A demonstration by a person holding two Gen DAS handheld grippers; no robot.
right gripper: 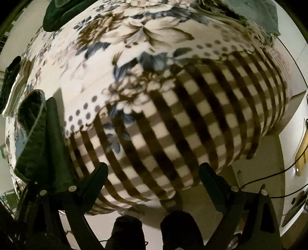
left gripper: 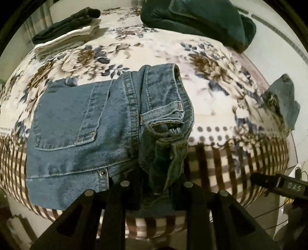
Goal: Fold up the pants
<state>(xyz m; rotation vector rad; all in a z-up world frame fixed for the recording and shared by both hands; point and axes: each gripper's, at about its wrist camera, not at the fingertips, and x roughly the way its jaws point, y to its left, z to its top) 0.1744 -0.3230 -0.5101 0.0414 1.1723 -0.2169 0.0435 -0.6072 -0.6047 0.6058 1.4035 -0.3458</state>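
Observation:
Blue jeans [left gripper: 92, 125] lie partly folded on a bed with a floral and checked blanket [left gripper: 221, 107], back pocket up, waistband bunched at the near edge. My left gripper [left gripper: 156, 188] is shut on the jeans' waistband fabric at the bed's near edge. The right gripper shows as a dark bar at the right edge of the left wrist view [left gripper: 277, 184]. In the right wrist view my right gripper [right gripper: 154, 173] is open and empty above the checked blanket border [right gripper: 173, 125]. The left gripper with denim shows at the left there [right gripper: 44, 153].
A stack of dark and white folded clothes [left gripper: 67, 30] lies at the far left of the bed. A dark green garment [left gripper: 202, 17] lies at the far right. A frayed denim piece [left gripper: 284, 100] sits at the right edge. Floor and the person's feet [right gripper: 154, 227] lie below.

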